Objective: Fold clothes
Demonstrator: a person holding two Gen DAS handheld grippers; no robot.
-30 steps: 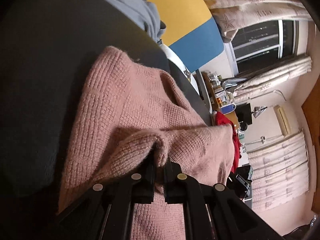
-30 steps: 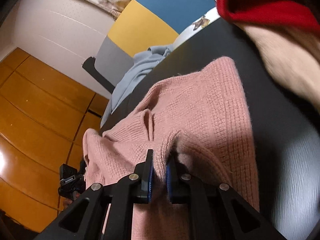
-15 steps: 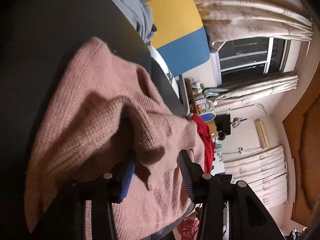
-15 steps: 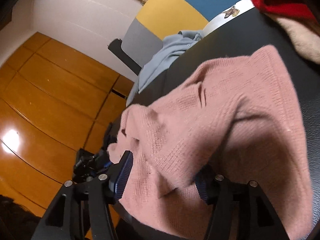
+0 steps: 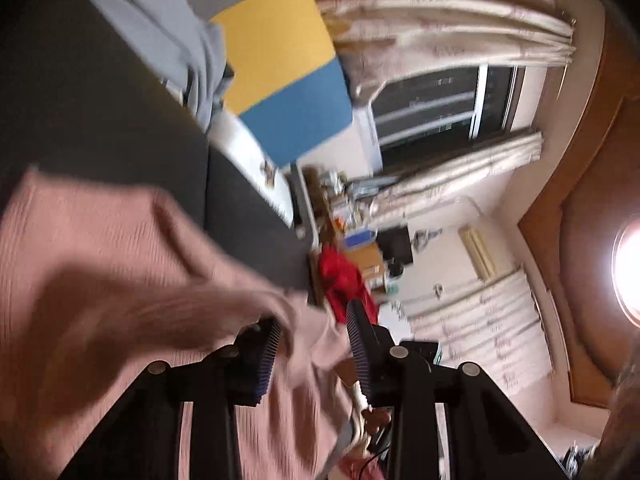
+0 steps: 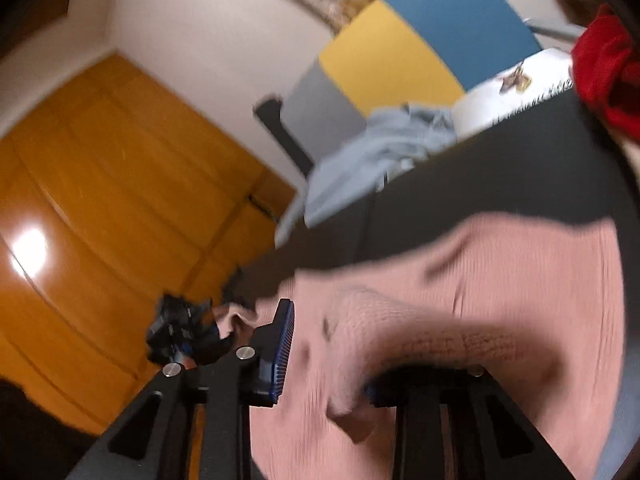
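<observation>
Pink knit sweater (image 5: 100, 280): lies rumpled on the dark bench (image 5: 80, 92), one bunched fold drawn up toward each camera; both views blurred.

Left tongs (image 5: 312, 350): jaws apart, having just been closing; a fold of sweater hangs between them, against the left pad, clear of the right pad as far as the blur allows.

Right tongs (image 6: 326, 354): jaws apart, likewise just closing; a thick hump of sweater sits between them and drapes over the right jaw, hiding its pad; no clamp evident.

Hazards, judged: neither pair pinches the cloth, so a lift from here could let the fold slide out and collapse the fold line; the cause would be loose knit resting on one pad only; the hump over the right jaw could snag and drag the garment sideways; uneven pull between the two hands would skew the fold.

Surroundings: grey-blue garment (image 6: 368, 160) heaped at the far bench edge; red garment (image 5: 344, 280) at the other end, near the sweater's edge; yellow, blue and grey panel (image 6: 420, 48) behind; curtains and dark window (image 5: 440, 104); wooden wardrobe doors (image 6: 100, 200). The two other garments crowd the bench ends, leaving bare bench only beyond the sweater.
</observation>
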